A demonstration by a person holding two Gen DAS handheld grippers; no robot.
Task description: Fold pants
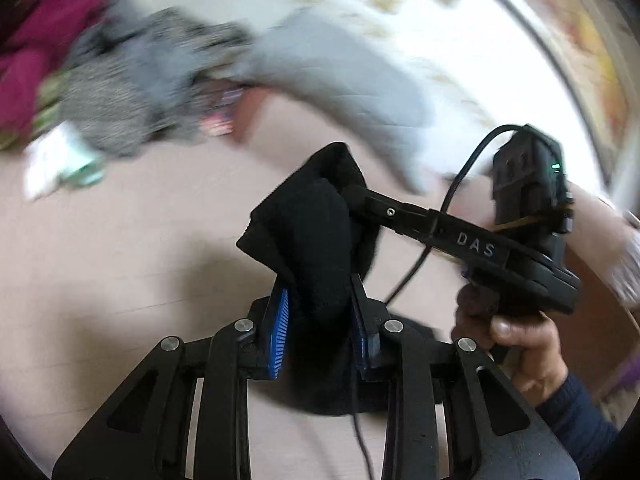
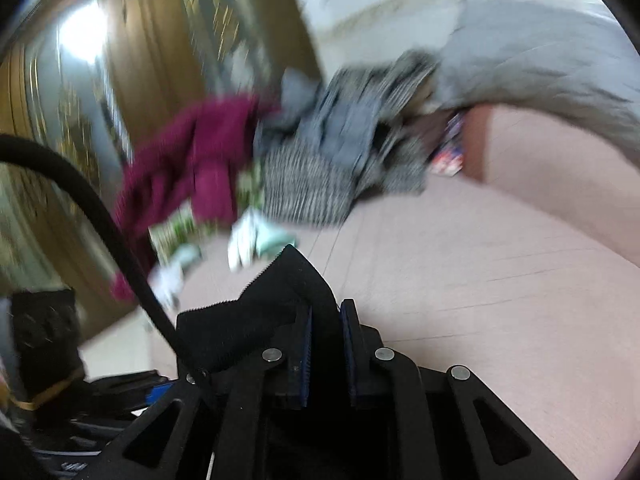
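Note:
The black pants (image 1: 316,232) are bunched up off the pinkish surface (image 1: 120,264). My left gripper (image 1: 320,316) is shut on a thick fold of them, which fills the gap between its blue pads (image 1: 280,320). From the right, a hand (image 1: 528,344) brings in my right gripper (image 1: 354,192), its tip buried in the top of the same bunch. In the right wrist view, my right gripper (image 2: 326,340) is shut on a thin edge of the black pants (image 2: 280,292), whose ribbed hem sticks up to the left.
A blurred pile of clothes lies at the back: a maroon garment (image 1: 48,40), a grey striped one (image 1: 120,96), a plain grey cloth (image 1: 340,76) and a white-and-green item (image 1: 60,160). A black cable (image 2: 100,216) loops on the left. Wooden doors (image 2: 152,48) stand behind.

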